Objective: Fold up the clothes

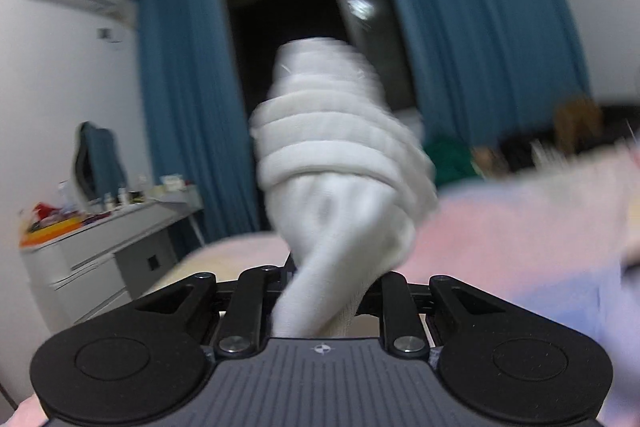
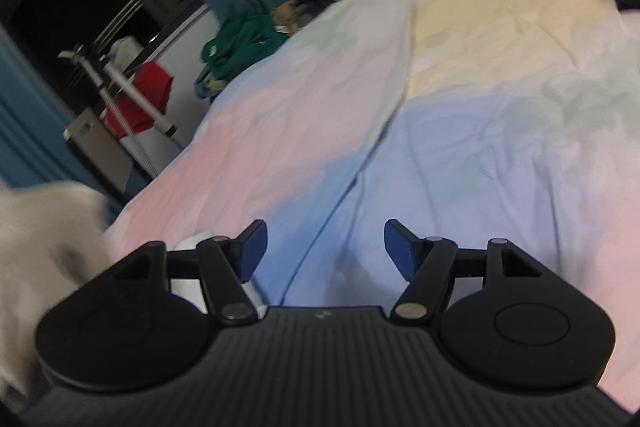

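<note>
The white sock [image 1: 340, 163], all bunched up, fills the middle of my left view, clamped in my left gripper [image 1: 332, 291]. It is held up above the big pastel bedspread [image 2: 460, 107]. The bedspread fills most of my right view. My right gripper [image 2: 325, 247] is low in that frame, its blue pads [image 2: 251, 251] wide apart and holding nothing. Green clothes [image 2: 240, 43] lie heaped at the upper left.

A white ribbed garment [image 1: 340, 163] is bunched up, blurred. It sticks up from the left gripper's [image 1: 332, 287] jaws.
</note>
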Motion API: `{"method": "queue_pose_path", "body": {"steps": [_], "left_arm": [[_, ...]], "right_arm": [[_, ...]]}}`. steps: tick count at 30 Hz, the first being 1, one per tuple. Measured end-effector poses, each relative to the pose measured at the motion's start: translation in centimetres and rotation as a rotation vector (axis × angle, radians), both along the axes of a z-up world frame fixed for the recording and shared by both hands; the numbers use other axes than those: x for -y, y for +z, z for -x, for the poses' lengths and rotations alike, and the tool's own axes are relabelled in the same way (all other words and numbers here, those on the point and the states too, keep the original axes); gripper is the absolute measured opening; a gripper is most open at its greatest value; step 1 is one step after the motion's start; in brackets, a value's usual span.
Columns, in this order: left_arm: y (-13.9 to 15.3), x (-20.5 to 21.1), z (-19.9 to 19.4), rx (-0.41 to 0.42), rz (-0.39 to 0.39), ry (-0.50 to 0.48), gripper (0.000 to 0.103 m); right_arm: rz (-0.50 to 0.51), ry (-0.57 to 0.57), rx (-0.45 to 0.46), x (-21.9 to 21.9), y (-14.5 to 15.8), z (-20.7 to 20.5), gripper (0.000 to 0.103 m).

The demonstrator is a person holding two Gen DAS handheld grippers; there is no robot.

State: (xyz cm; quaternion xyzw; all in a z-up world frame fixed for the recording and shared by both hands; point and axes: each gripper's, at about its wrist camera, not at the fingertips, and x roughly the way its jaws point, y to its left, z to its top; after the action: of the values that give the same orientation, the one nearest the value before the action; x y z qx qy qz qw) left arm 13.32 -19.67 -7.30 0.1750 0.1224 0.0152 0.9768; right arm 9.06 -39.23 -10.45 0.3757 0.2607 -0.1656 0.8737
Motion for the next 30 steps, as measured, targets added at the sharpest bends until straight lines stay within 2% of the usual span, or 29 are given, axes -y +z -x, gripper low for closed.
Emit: {"method": "queue_pose_path", "body": {"steps": [2, 4, 6, 8, 10, 11, 13, 15, 19, 23, 26, 30], "left_arm": [[-2.9, 1.8, -0.8, -0.069, -0.09, -0.04, 0.024], [-4.5, 2.4, -0.3, -0.074, -0.134, -0.052, 0.027], [-5.1, 2.8, -0.2, -0.069, -0.143, -0.054, 0.027], [-5.1, 2.6, 0.0, -0.1, -0.136, -0.069, 0.031], [-5.1, 1.9, 0.0, -0.132, -0.161, -0.104, 0.048], [-5.0, 1.4, 0.1, -0.142, -0.178, -0.121, 0.053], [-4.9, 0.2, 0.5, -0.158, -0.206, -0.154, 0.074], [-4.3, -2.5, 1.7, -0.17, -0.224, -0.182, 0.083], [-3.8, -6.9, 3.7, -0.189, -0.293, -0.237, 0.084], [-3.4, -11.4, 5.1, -0.184, -0.284, -0.212, 0.087], [-3.0, -13.3, 7.0, -0.186, -0.241, -0.163, 0.087], [-2.2, -14.1, 8.7, -0.198, -0.147, -0.085, 0.087]], "right_arm": [[-0.025, -0.017, -0.003, 0.7, -0.5, 0.0, 0.068], [-0.028, -0.031, -0.004, 1.0, -0.6, -0.1, 0.068], [-0.036, -0.032, -0.004, 1.1, -0.9, -0.2, 0.068], [-0.045, -0.028, 0.002, 1.1, -0.9, -0.3, 0.068], [-0.044, -0.015, 0.014, 0.9, -0.9, -0.5, 0.068], [-0.047, -0.005, 0.023, 0.8, -0.8, -0.5, 0.068], [-0.073, 0.01, 0.056, 0.7, -0.7, -0.2, 0.068], [-0.107, 0.03, 0.103, 0.6, -0.6, 0.1, 0.068], [-0.156, 0.092, 0.181, -0.2, 0.0, 0.4, 0.068], [-0.226, 0.178, 0.204, -1.7, 0.4, 0.0, 0.068], [-0.24, 0.228, 0.199, -2.7, 0.7, -0.3, 0.068], [-0.246, 0.262, 0.13, -4.0, 0.0, -1.1, 0.068]]}}
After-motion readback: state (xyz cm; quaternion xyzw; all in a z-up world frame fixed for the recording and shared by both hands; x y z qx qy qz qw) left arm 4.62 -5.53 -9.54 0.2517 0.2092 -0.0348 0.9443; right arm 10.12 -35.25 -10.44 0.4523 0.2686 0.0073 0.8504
